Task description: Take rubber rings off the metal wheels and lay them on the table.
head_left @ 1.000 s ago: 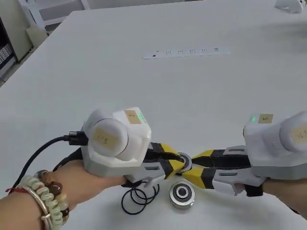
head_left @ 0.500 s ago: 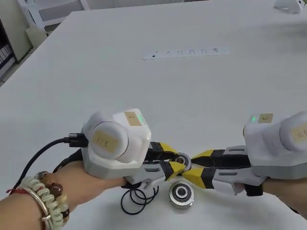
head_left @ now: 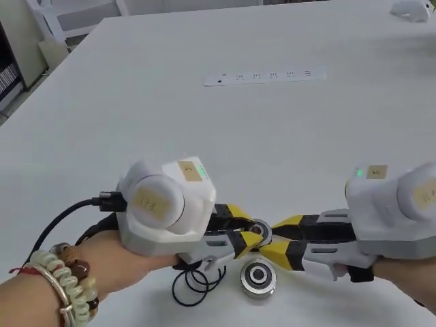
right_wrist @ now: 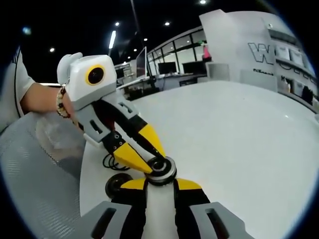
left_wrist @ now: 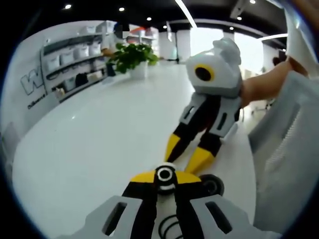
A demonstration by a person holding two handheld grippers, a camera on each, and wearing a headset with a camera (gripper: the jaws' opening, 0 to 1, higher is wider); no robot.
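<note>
Wide white table [head_left: 204, 143]: bare work surface, carrying everything listed below. Left gripper [head_left: 249, 233], white housing with black-and-yellow jaws, in the hand wearing the beaded bracelet [head_left: 63, 281]: jaws drawn nearly together and clamped on the small silver metal wheel [head_left: 259, 229], held clear above the tabletop, likely as the anchor against turning or slipping. Right gripper [head_left: 274, 238], same build, reaching in from the opposite side: jaws closed to a narrow gap on the same wheel's rim, tips almost meeting the left gripper's; probably set there to catch and drag the rubber off; rubber or metal under the tips not decidable. Long white power strip [head_left: 264, 74]: flat on the far table, well apart from the work. Second silver metal wheel with dark bearing centre [head_left: 258, 276]: lying flat on the table just below the meeting tips, near at hand; ringed or stripped, not clear. Thin black rubber rings [head_left: 196, 281]: a few overlapping loops on the table just beside that wheel, under the left gripper; already off and laid down per the task. Judged step: stripping the held wheel, with work remaining.
</note>
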